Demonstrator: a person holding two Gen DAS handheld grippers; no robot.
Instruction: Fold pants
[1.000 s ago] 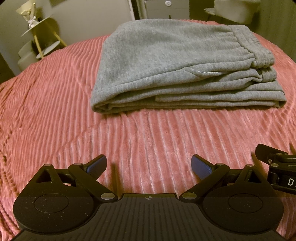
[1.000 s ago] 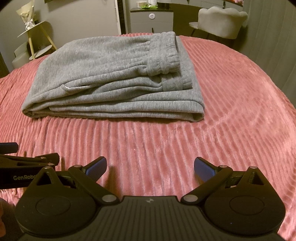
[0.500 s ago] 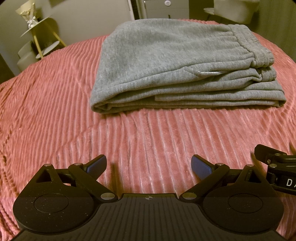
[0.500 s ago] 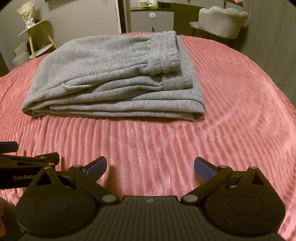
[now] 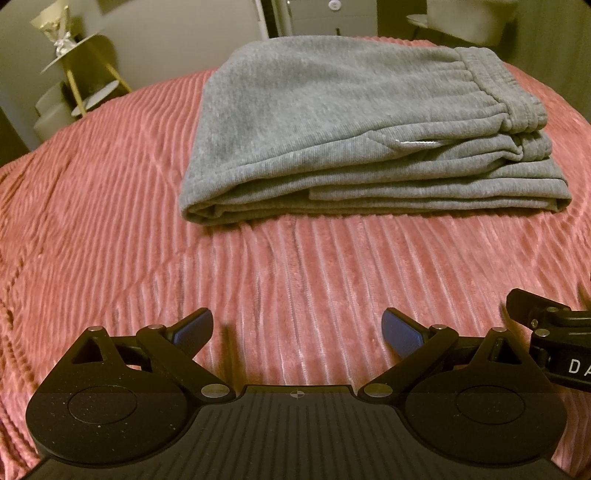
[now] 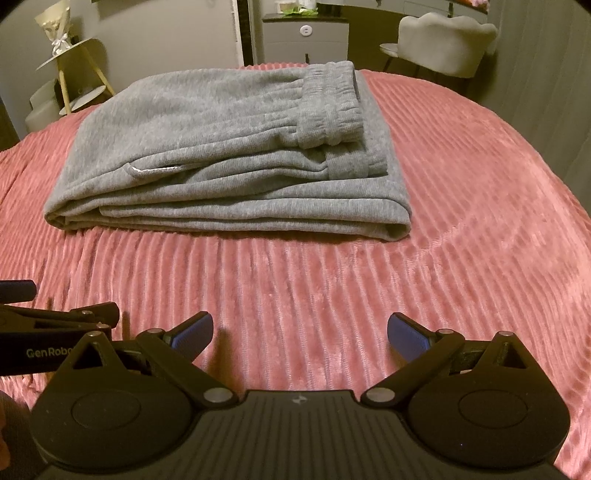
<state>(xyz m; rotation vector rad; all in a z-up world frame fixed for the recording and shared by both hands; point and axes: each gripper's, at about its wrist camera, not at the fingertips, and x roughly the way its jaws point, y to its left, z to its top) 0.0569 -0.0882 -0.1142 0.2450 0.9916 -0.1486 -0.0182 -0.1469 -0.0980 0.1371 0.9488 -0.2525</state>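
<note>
Grey sweatpants point(image 5: 354, 129) lie folded in a flat stack on the pink ribbed bedspread point(image 5: 110, 229), waistband on top at the right end. In the right wrist view the same pants point(image 6: 229, 155) sit ahead and a little left. My left gripper point(image 5: 297, 332) hovers over bare bedspread in front of the stack, open, with nothing between its blue pads. My right gripper point(image 6: 300, 332) is also open and empty, set back from the near edge of the pants. Each gripper shows at the side of the other's view.
A small gold-legged side table point(image 6: 77, 74) stands beyond the bed at the left. A grey cabinet point(image 6: 304, 35) and a pale upholstered chair point(image 6: 443, 44) stand behind the bed. Bedspread stretches wide around the pants on all sides.
Almost nothing differs. Both grippers hold their place, open, and the pants lie as before.
</note>
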